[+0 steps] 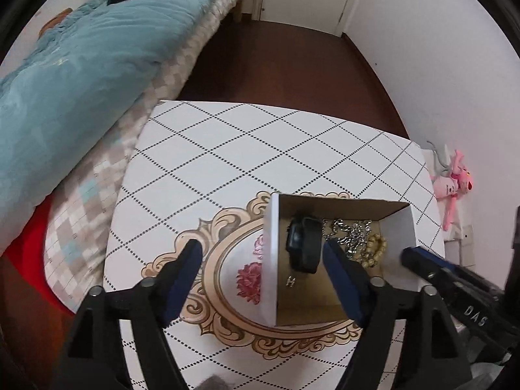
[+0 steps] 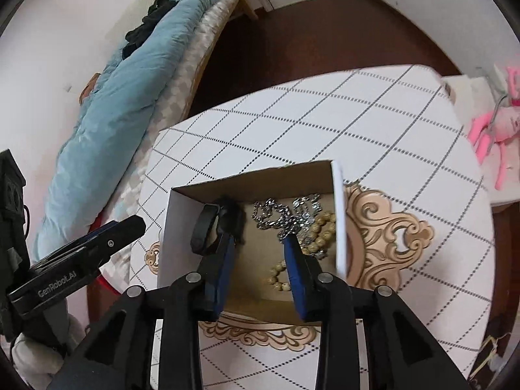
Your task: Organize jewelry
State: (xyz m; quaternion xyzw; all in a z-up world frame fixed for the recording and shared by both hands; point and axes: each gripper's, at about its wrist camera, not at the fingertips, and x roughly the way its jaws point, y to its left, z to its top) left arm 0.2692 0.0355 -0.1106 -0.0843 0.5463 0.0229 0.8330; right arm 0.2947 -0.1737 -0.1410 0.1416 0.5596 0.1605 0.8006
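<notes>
Left wrist view puts the left gripper (image 1: 261, 253) with its jaws spread wide and empty, straddling the near left wall of the cardboard box (image 1: 271, 260), one finger over the table (image 1: 227, 149) and the other inside; that spacing suggests a release, not a grasp. Within the box, going rightward, lie a black watch (image 1: 304, 243), a small earring (image 1: 290, 281), a silver chain (image 1: 352, 232) and a beaded bracelet (image 1: 373, 250), gathered there as the sorting asks. Farther right, the right gripper (image 2: 258, 243) hangs over the box interior, jaws partly apart and gripping nothing, probably positioned for the chain below.
</notes>
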